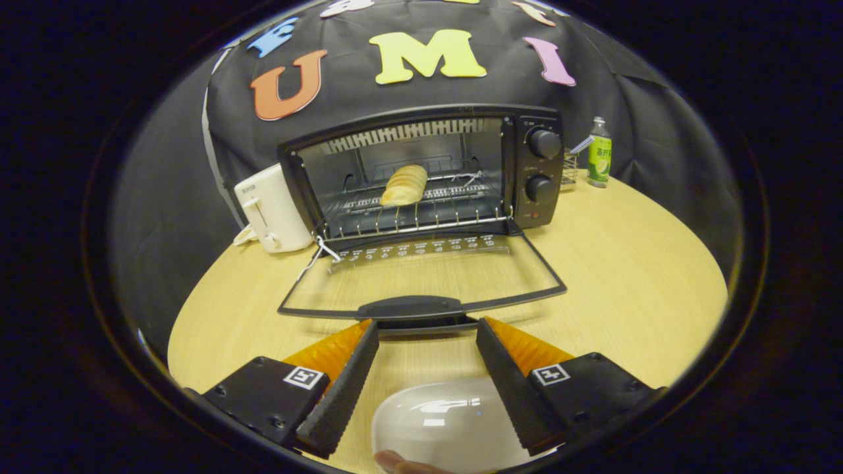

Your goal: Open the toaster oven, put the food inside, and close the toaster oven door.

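A black toaster oven (pixel 537 168) stands at the back of the round wooden table, its glass door (pixel 421 276) folded down flat toward me. A pale bread roll (pixel 404 185) lies on the wire rack (pixel 421 210) inside the oven. My gripper (pixel 427 327) is open, its black fingers (pixel 349 382) spread wide with nothing between the tips. The tips hover just short of the door's handle (pixel 409 307). A white plate (pixel 444 424) lies on the table under and between the fingers, with a fingertip of a person's hand (pixel 402 464) at its near rim.
A white pop-up toaster (pixel 271 207) stands left of the oven. A green bottle (pixel 599 153) and a small wire holder (pixel 570 168) sit to the oven's right. The wooden tabletop (pixel 632 276) stretches open on the right side.
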{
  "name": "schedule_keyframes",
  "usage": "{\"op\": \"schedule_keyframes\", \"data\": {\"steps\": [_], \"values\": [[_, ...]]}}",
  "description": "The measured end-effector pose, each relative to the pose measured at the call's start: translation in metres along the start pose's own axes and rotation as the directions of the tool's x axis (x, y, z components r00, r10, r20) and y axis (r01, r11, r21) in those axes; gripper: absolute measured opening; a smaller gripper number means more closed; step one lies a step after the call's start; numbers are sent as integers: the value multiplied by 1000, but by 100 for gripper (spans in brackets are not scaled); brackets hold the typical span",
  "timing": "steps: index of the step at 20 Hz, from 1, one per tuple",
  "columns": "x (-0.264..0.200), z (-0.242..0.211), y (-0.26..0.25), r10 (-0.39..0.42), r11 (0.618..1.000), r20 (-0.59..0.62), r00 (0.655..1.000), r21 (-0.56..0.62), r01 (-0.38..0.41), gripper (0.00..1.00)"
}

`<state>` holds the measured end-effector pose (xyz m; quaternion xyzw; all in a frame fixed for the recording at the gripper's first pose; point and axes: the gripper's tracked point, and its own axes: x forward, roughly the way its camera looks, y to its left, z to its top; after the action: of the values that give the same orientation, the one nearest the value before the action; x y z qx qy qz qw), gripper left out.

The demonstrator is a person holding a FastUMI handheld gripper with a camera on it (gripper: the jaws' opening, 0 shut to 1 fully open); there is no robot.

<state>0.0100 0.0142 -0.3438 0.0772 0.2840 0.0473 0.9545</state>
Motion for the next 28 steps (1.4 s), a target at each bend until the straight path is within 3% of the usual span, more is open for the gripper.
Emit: {"op": "schedule_keyframes", "data": {"steps": [6,12,18,23,28], "values": [[4,-4,2,-82,995,-11,997,-50,81,100],[3,-2,1,-97,994,-29,995,-47,95,99],[-8,16,4,-88,994,40,995,-59,90,99],[-23,57,12,-64,993,196,979,-89,83,99],[-30,91,18,-52,989,247,968,-119,83,100]]}}
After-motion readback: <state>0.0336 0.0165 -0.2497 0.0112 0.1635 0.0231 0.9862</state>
